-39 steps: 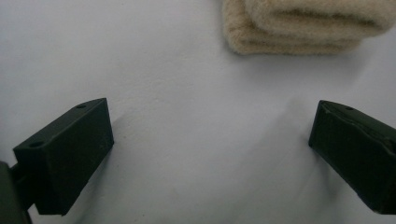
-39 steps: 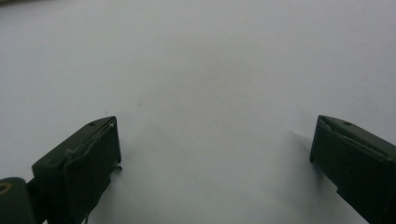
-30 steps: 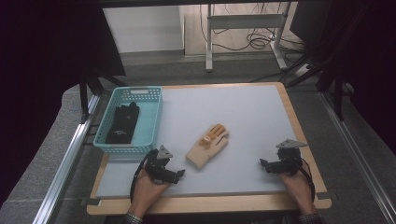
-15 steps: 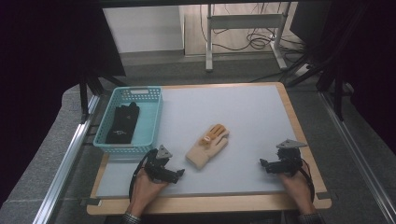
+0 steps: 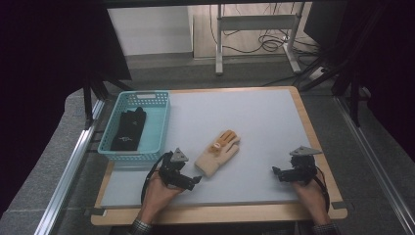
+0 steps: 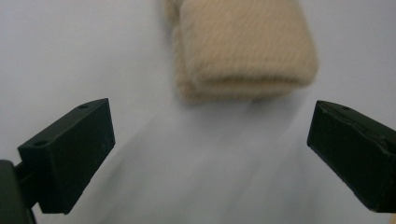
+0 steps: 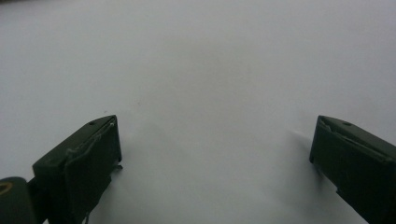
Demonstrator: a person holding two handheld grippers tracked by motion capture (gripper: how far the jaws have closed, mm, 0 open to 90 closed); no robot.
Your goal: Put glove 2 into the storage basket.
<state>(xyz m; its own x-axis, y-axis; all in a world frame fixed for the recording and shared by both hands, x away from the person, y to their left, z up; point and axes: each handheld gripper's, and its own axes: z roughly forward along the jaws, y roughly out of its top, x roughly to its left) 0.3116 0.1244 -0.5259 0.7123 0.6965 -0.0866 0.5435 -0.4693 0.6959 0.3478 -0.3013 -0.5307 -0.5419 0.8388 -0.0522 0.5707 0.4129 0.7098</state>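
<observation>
Grey floor [image 5: 44, 181] surrounds the wood-edged counter [image 5: 313, 122]. Beyond it, a white wall panel [image 5: 149, 29], a metal table frame [image 5: 254, 29] and loose cables [image 5: 266, 41]. Sides dark.

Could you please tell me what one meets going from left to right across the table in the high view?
Black glove lying in the turquoise basket → left gripper → beige glove → right gripper.
</observation>
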